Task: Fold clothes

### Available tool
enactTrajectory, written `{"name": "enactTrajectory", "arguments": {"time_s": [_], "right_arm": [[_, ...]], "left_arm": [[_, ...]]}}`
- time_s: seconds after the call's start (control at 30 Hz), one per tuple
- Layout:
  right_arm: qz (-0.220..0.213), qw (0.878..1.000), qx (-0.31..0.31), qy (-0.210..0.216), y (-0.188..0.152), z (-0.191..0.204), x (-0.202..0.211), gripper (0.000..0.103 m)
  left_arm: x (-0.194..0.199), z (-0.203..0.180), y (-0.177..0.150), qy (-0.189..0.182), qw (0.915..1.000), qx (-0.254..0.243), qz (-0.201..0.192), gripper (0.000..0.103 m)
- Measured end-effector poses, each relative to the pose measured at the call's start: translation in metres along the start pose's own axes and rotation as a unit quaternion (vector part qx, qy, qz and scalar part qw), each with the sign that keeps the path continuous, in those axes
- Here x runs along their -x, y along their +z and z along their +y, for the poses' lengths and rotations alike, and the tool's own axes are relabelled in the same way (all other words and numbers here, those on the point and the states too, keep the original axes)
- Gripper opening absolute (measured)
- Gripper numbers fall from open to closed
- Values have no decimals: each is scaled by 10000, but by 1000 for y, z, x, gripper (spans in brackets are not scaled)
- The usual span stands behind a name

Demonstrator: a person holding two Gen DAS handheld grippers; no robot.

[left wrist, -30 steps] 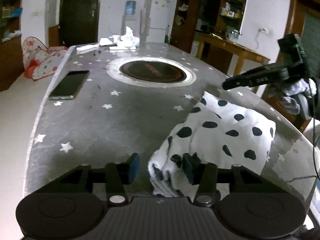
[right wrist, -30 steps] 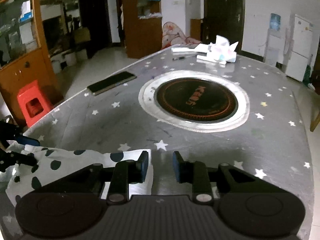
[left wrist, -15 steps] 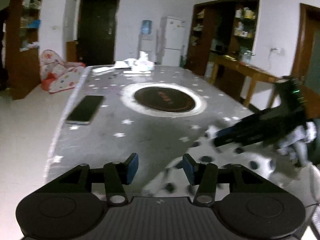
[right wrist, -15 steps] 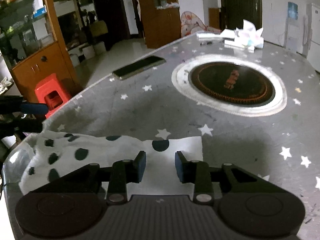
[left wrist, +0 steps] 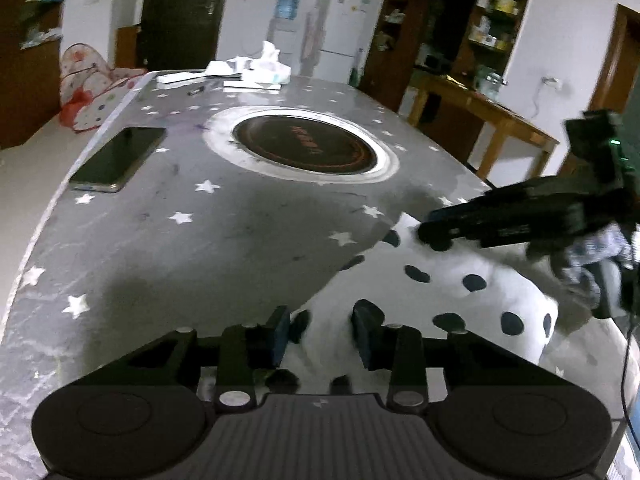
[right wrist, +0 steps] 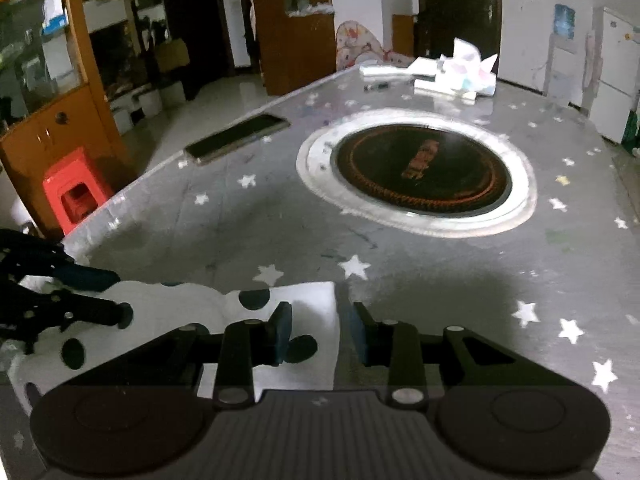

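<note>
A white cloth with black dots (left wrist: pixel 472 300) lies bunched at the near right of the grey star-patterned table (left wrist: pixel 200 240). My left gripper (left wrist: pixel 322 336) is over the cloth's near edge. Its jaws are closing with a fold of cloth between them, and the pads do not visibly press it. In the right wrist view the cloth (right wrist: pixel 180 308) lies flat, and its right corner reaches into the gap of my right gripper (right wrist: pixel 322 332), whose jaws stand apart. The right gripper (left wrist: pixel 432 236) shows side-on at the cloth's far corner. The left gripper (right wrist: pixel 112 296) enters from the left edge.
A dark phone (left wrist: pixel 120 158) lies near the table's left edge. A round built-in hob (left wrist: pixel 304 146) sits mid-table. Tissues and papers (left wrist: pixel 260 70) lie at the far end. A red stool (right wrist: pixel 74 190) and wooden cabinets stand beside the table, a wooden side table (left wrist: pixel 500 116) to the right.
The left gripper has shifted right, so the cloth now sits between its fingers, and its jaws have narrowed. The right gripper has come closer to the cloth's corner.
</note>
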State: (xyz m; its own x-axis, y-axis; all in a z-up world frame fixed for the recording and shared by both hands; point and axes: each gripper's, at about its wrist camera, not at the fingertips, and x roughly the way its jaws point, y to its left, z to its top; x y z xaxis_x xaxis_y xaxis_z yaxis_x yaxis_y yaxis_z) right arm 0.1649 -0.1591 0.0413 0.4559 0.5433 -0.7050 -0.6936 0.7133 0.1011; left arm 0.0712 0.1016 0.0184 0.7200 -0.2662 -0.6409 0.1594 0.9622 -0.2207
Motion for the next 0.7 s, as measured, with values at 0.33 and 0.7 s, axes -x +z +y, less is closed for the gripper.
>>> {"name": "enactTrajectory", "arguments": {"time_s": [0.33, 0.7], "right_arm": [[-331, 9972, 228, 627, -35, 37, 57, 31], [-158, 9999, -31, 6, -84, 21, 77, 32]], "left_arm": [[9, 0, -2, 162, 9998, -48, -126, 38], [6, 1, -5, 331, 9992, -141, -147, 38]]}}
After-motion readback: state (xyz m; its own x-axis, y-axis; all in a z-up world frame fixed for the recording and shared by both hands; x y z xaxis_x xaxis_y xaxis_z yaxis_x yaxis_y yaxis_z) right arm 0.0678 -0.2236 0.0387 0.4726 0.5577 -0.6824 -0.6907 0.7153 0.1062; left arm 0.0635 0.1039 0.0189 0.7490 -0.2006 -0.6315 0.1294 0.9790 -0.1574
